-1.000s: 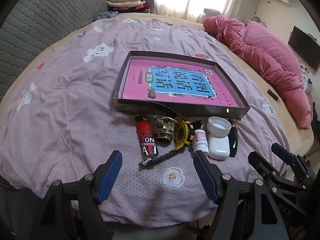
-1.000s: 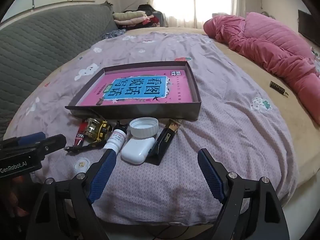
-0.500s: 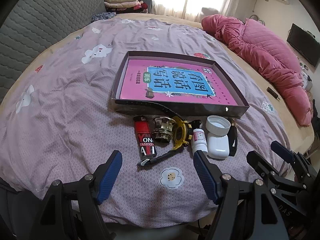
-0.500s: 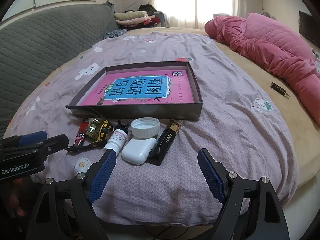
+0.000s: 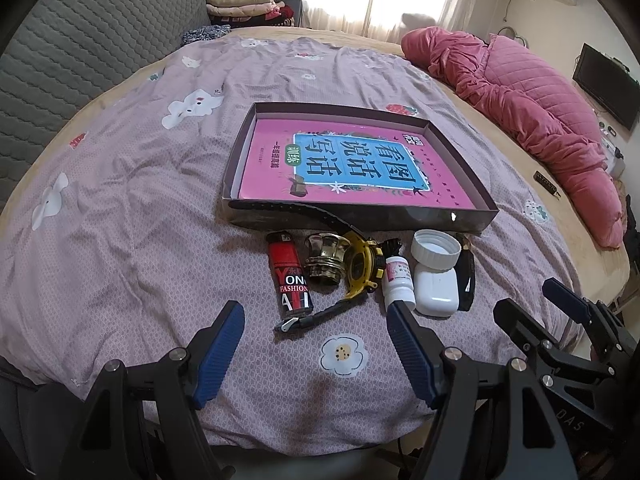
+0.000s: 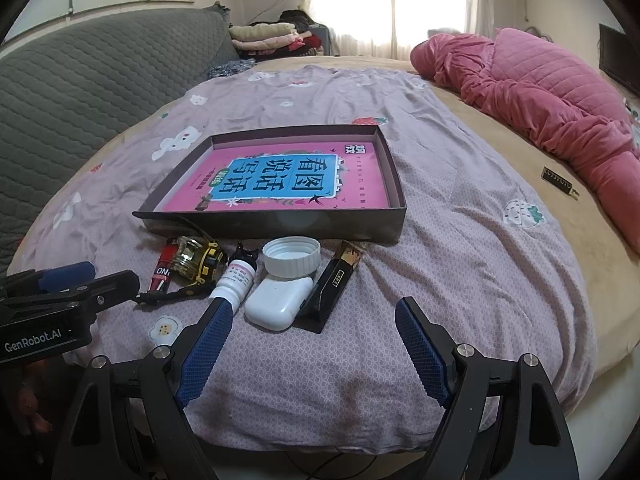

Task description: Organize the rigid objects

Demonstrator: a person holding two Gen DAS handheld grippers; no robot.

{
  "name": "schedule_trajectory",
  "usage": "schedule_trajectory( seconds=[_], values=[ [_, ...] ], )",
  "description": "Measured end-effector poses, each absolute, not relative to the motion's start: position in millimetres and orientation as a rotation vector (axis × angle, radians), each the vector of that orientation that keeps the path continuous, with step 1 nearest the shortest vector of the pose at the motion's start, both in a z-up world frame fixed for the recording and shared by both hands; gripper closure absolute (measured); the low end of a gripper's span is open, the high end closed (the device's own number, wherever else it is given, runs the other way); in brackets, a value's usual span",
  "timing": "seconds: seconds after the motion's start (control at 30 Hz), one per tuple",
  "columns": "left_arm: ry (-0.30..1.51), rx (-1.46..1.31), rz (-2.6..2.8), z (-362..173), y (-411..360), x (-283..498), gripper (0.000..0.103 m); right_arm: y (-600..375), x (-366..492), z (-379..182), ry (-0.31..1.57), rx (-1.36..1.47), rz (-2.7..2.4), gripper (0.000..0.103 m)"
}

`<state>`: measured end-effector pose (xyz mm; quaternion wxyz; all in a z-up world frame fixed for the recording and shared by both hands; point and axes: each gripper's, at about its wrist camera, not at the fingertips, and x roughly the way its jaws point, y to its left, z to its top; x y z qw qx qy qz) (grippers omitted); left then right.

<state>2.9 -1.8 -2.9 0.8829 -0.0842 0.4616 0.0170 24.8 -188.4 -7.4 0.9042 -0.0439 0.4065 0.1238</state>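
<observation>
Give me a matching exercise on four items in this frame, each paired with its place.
Things:
1. book
2. lighter
3. white case
4. white cap

Places:
A. leftmost in the row of small items
B. inside the box
C. between the box and the white case
D. beside the small bottle, nearer the camera than the cap

Pairs: 1-B, 2-A, 3-D, 4-C

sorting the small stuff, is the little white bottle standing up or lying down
Lying down: the white bottle rests on its side on the bedspread, black cap toward the tray.
</observation>
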Motion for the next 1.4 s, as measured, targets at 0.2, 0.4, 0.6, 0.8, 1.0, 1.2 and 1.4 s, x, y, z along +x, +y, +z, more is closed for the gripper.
schedule_trajectory(
  seconds=[0.2,0.4,0.6,0.8,1.0,1.2,1.4],
  values=[
    [0.96,-0.174,0.036,-2.9,-2.1,2.7,0.03,-187.8,25.0,-6.6,0.84,-0.093,0.259,0.019],
    [0.96,-0.173,0.035,-2.9,-2.0,2.9,0.03,-186.5,24.4,-4.8,0.833,-0.093,0.263,0.019],
    [0.959,-0.171,0.033,-3.3,-2.2,2.6,0.03,-185.3,24.4,-3.4,0.828,-0.093,0.263,0.019],
    [0.959,-0.167,0.034,-3.2,-3.1,1.6,0.03,-186.3,23.6,-2.4,0.827,-0.093,0.265,0.019],
    [0.957,-0.166,0.036,-0.8,-4.2,1.0,0.03,-185.8,23.4,-2.4,0.826,-0.093,0.266,0.019],
    [0.959,-0.172,0.035,-0.5,-2.7,1.5,0.03,-186.6,23.6,-2.5,0.828,-0.09,0.266,0.019],
    [0.961,-0.172,0.037,-0.7,-1.2,1.3,0.03,-186.3,23.6,-2.7,0.827,-0.092,0.265,0.019]
  ],
)
